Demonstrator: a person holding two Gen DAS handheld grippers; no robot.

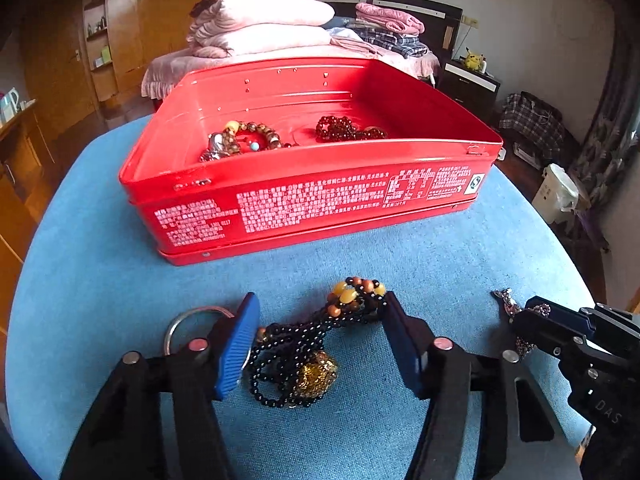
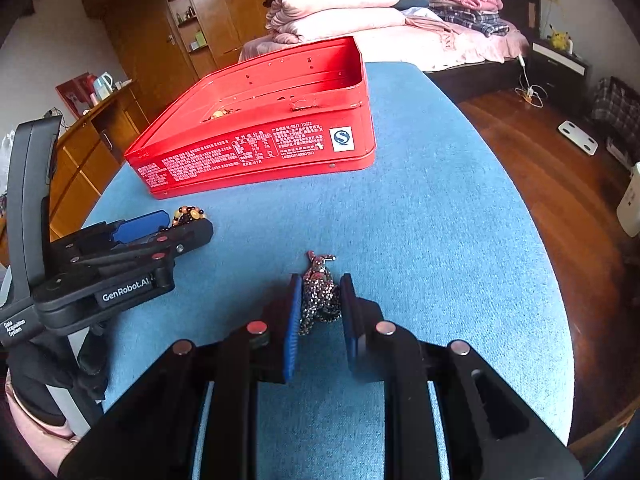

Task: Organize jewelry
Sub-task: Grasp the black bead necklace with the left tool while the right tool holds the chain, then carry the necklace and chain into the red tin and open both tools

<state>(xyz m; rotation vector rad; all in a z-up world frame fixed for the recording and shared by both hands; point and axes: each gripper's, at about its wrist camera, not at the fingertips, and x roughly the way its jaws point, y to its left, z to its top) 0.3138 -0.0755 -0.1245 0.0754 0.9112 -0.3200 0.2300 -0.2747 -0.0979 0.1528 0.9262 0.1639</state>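
Two grippers over jewelry on the blue cloth (image 1: 100, 280), before the red tin (image 1: 304, 196).

Left gripper (image 1: 320, 320) spread wide around a black bead necklace (image 1: 296, 356), silver ring (image 1: 192, 320) beside it; right gripper (image 2: 320, 300) clenched on a sparkly chain (image 2: 318, 292). Two bracelets (image 1: 248, 140) lie in the tin.

We saw a glossy red metal tin (image 1: 304, 204) on a matt, slightly nubby blue cloth (image 1: 420, 256). Black beads (image 1: 288, 344) shone smooth beside amber ones; a gold ball (image 1: 316, 374) looked grainy. The ring (image 1: 188, 318) was polished metal. The pads (image 1: 236, 344) were ribbed blue rubber or plastic on matt black plastic. The chain (image 2: 318, 298) glittered, and the wood floor (image 2: 540, 184) gleamed.
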